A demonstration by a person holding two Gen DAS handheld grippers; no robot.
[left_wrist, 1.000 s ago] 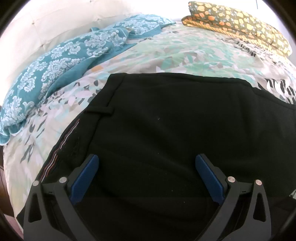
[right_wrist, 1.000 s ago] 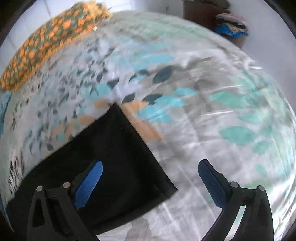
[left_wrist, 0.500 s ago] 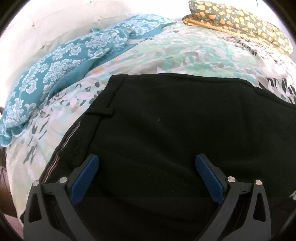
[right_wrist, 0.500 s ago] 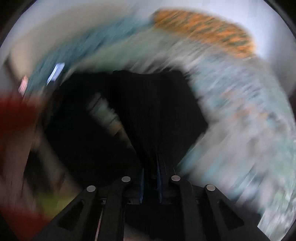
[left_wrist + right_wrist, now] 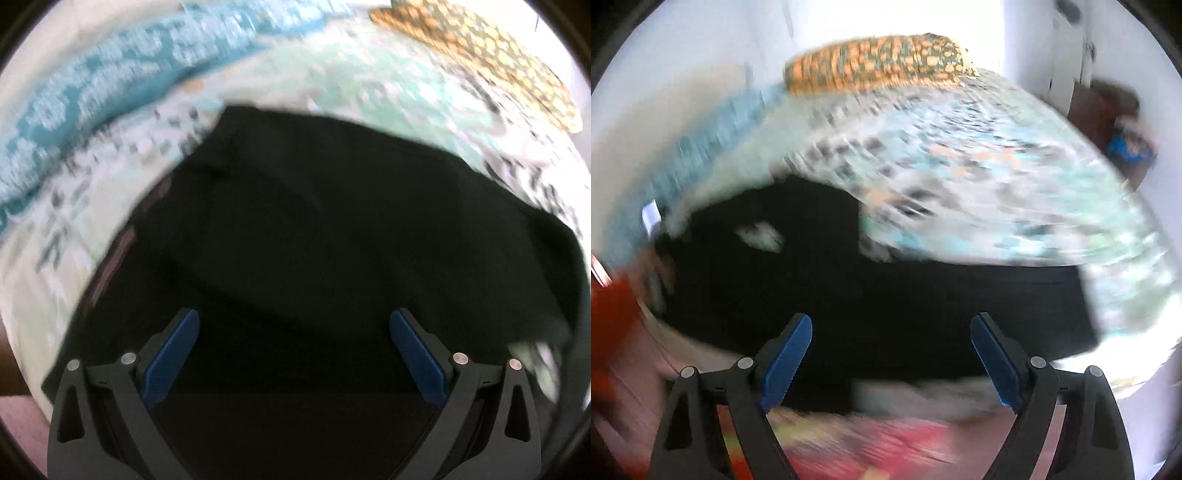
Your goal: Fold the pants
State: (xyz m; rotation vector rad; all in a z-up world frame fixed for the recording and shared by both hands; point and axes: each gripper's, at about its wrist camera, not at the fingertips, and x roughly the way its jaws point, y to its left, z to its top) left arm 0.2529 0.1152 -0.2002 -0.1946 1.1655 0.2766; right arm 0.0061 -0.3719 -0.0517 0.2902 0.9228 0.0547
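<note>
Right gripper (image 5: 891, 334) jaws just opened, empty, above black pants (image 5: 923, 295)

Leaf-print bedspread (image 5: 369, 74) w/ teal damask pillow (image 5: 122, 74) at its left edge, orange-spotted pillow (image 5: 879, 62) at far end; blurred red-pink floor covering (image 5: 886, 443) in foreground.

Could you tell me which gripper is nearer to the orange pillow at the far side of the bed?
Hard to tell. Both the left gripper and the right gripper are open over the black pants, far short of the orange pillow.
</note>
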